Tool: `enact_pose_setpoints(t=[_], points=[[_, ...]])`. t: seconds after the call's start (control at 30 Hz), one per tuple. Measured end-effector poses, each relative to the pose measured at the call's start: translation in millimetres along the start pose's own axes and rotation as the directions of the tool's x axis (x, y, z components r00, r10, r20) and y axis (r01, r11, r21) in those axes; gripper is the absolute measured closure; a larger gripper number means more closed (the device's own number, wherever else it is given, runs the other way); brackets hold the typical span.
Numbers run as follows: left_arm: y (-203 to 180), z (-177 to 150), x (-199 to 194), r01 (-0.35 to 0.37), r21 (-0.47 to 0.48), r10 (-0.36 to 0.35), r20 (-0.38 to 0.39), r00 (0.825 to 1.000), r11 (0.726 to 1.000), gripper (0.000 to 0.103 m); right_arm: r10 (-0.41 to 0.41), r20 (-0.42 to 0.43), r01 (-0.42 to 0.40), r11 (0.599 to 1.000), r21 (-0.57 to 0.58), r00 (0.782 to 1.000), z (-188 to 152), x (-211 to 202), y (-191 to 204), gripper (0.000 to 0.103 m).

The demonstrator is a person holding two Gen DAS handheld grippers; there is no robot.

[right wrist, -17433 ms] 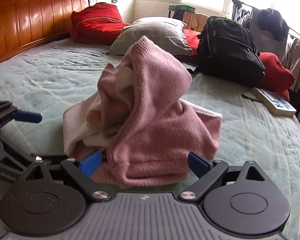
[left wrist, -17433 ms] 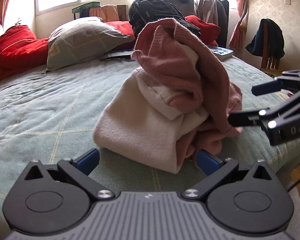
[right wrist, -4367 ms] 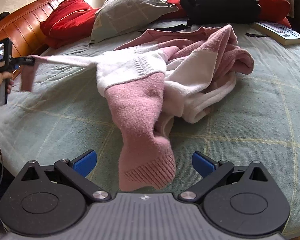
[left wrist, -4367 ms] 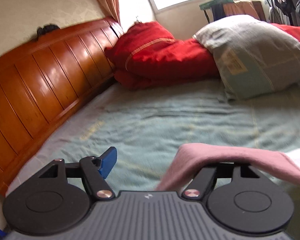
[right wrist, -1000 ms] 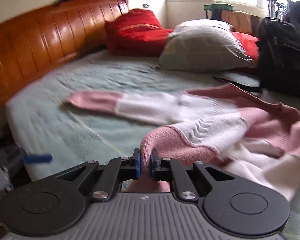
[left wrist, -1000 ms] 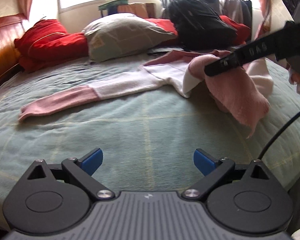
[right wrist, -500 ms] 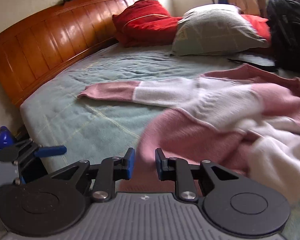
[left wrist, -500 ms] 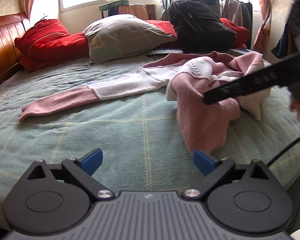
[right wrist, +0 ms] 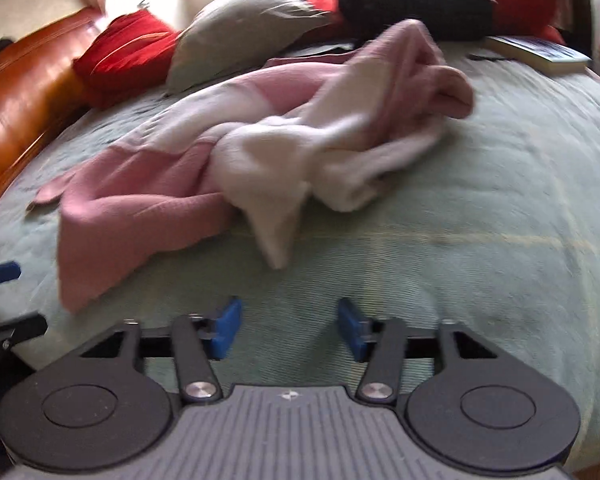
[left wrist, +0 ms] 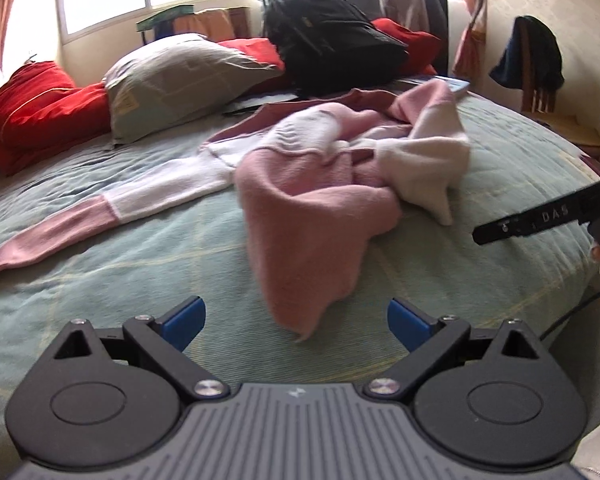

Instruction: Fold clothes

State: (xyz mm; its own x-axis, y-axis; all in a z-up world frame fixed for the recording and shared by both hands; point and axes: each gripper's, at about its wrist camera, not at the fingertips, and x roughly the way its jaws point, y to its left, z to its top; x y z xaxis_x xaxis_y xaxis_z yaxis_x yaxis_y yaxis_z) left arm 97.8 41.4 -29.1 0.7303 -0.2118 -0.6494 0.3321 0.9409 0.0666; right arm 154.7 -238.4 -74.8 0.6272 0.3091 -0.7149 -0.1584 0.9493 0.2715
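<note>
Pink and white knit, the sweater point(left wrist: 312, 184) lies crumpled in the middle of the bed point(left wrist: 500, 152), on the pale green cover. One sleeve point(left wrist: 100, 216) is stretched out flat toward the left side, its pink cuff near the edge. A pink flap hangs toward the near edge of the bed. The left tool point(left wrist: 296, 320) has its blue pads wide apart, with only the cover and the tip of the flap between them. The right tool point(right wrist: 290, 328) has just been opening; its jaws stand apart and nothing is between them. Behind the sweater are a grey pillow point(left wrist: 188, 76), red cushions point(left wrist: 40, 108) and a black backpack point(left wrist: 332, 52).
</note>
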Motion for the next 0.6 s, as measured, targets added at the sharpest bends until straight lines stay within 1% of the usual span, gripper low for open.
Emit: enact_pose_setpoints(t=[0.1,0.17,0.27,0.37,0.47,0.6], points=[[-8,1,2,0.006,0.017,-0.005,-0.012,1.000,1.000,0.005,0.002,0.027,-0.002,1.000,0.020,1.000,5,-2,-4,0.036],[-13,2,4,0.009,0.027,-0.009,-0.020,1.000,1.000,0.005,0.002,0.058,-0.003,1.000,0.014,0.998,13,-4,-1,0.033],[-20,4,6,0.006,0.041,-0.005,-0.029,1.000,0.999,0.005,0.002,0.123,-0.003,1.000,0.010,0.992,33,-4,-1,0.026],[-24,6,6,0.002,0.051,0.000,-0.031,1.000,0.999,0.005,-0.029,0.155,0.024,0.999,0.032,0.987,58,4,-5,0.025],[-26,7,7,0.007,0.053,-0.005,-0.034,0.999,0.999,0.005,-0.084,0.141,0.076,0.995,0.064,0.986,83,18,-11,0.023],[-28,8,13,0.000,0.057,0.002,-0.048,0.999,0.998,0.005,-0.115,0.106,0.103,0.988,0.111,0.988,111,43,-15,0.021]])
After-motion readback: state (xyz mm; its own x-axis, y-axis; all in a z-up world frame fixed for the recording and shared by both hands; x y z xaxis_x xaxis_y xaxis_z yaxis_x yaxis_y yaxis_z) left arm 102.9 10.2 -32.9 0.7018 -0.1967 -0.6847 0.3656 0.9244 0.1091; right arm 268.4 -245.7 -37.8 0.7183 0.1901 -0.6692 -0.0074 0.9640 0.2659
